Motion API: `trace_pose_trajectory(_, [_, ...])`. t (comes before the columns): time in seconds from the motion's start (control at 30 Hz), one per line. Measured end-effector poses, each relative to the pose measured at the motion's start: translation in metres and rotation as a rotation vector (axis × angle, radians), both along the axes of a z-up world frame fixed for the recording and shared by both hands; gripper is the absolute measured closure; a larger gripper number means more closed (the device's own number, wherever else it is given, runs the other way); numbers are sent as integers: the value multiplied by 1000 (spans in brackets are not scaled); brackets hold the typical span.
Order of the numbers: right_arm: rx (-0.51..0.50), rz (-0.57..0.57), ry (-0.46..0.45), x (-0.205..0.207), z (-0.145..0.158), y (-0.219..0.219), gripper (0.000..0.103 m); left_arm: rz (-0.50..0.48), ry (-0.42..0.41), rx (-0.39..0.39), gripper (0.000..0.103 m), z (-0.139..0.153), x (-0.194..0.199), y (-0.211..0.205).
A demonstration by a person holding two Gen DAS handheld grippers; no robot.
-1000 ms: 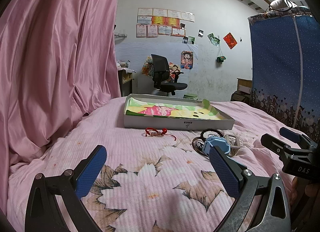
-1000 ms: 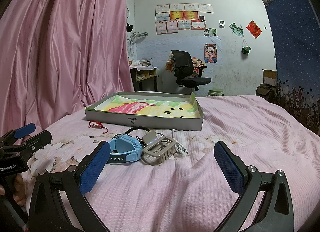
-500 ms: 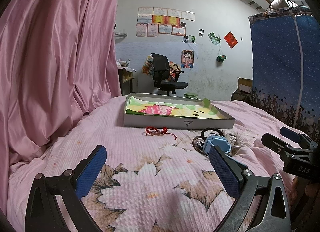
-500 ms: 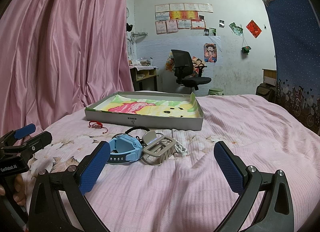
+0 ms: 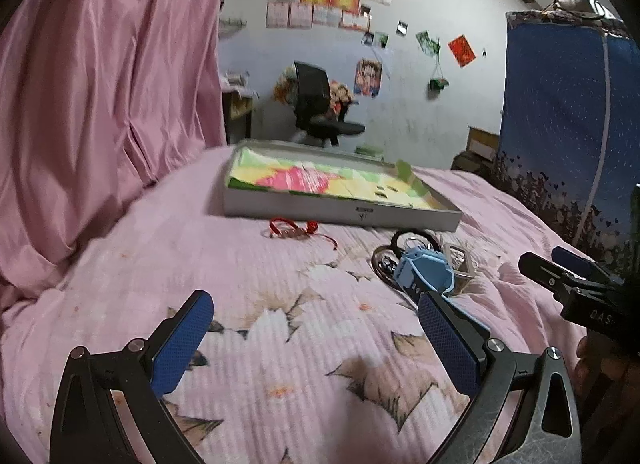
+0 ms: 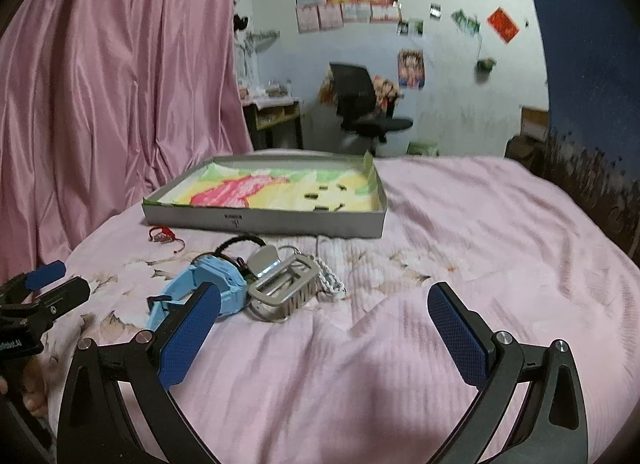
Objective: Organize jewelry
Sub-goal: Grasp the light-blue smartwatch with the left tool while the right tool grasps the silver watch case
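A pink satin curtain (image 6: pixel 120 96) hangs in glossy folds on the left, beside a bed covered by a ribbed pink bedspread (image 6: pixel 460 232) printed with pale flowers at its near left. On the far white wall hang rows of papers (image 6: pixel 352 0), with a black office chair (image 6: pixel 360 100) below them and a dark blue starred cloth (image 5: pixel 560 124) on the right. A shallow grey cardboard tray (image 6: pixel 264 220), lined with a bright yellow, pink and green picture, lies flat at the far middle of the bed. Just in front of its left corner sits a thin red string bracelet (image 5: pixel 296 229), apart from the rest. Nearer and to the right lies a small heap of pieces touching one another: a chunky light blue watch (image 6: pixel 208 284), a dark looped band (image 6: pixel 240 242) behind it, a squared metal bracelet (image 6: pixel 284 284) with a shiny clasp, and a white beaded strand (image 6: pixel 328 278). The left gripper (image 5: pixel 316 336) hovers low over the flowered cloth, blue textured pads spread wide, holding nothing; its right pad sits just before the blue watch. The right gripper (image 6: pixel 324 328) hovers likewise, jaws wide apart and empty, its left pad overlapping the watch in view.
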State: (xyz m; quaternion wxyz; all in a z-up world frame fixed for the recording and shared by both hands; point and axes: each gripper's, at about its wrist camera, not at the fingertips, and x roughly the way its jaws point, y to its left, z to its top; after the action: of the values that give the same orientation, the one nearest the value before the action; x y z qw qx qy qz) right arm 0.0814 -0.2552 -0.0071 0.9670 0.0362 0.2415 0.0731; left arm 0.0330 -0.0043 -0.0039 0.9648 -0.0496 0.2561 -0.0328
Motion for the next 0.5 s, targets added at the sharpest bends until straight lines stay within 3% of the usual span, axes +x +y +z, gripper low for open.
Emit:
trace_pose_trajectory(0.33, [-14, 200, 155, 40, -8, 0, 2, -114, 160, -125, 4, 3, 45, -6])
trace_pose_trajectory(0.5, [-29, 254, 198, 55, -15, 3, 20, -199, 255, -170, 19, -2, 70, -21])
